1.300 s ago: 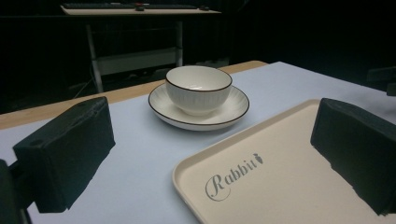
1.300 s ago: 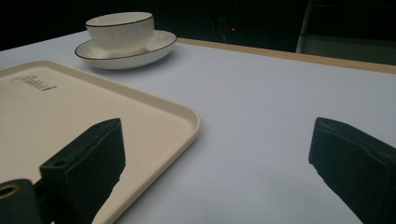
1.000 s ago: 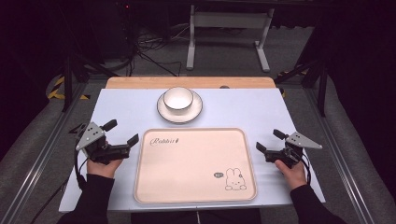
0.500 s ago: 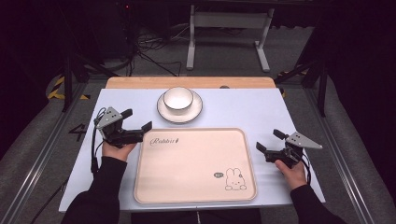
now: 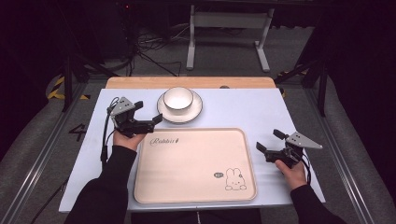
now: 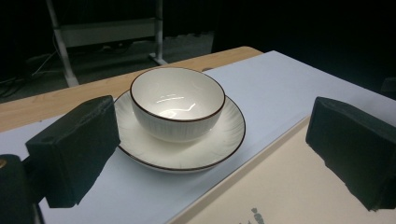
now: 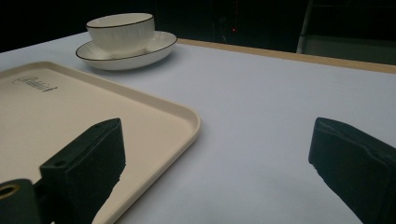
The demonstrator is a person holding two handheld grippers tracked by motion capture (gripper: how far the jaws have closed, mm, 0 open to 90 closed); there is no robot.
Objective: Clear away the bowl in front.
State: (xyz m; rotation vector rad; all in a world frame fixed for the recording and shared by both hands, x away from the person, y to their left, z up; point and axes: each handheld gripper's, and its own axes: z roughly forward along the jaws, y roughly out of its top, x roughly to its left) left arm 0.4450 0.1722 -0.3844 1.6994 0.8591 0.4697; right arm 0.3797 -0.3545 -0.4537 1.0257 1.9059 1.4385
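Left gripper nearer bowl, open

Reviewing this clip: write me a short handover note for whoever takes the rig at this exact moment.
Left gripper: open, empty, held just left of the saucer, jaws aimed at it and the bowl.
Right gripper: open, empty, low over the table beside the tray's right edge.
Things: the bowl sits on the saucer at the far middle of the table; the tray lies nearer the person, nothing on it.
Done: nothing gripped or placed yet.
Left: probably close the left gripper on the saucer or bowl and carry it to the tray.
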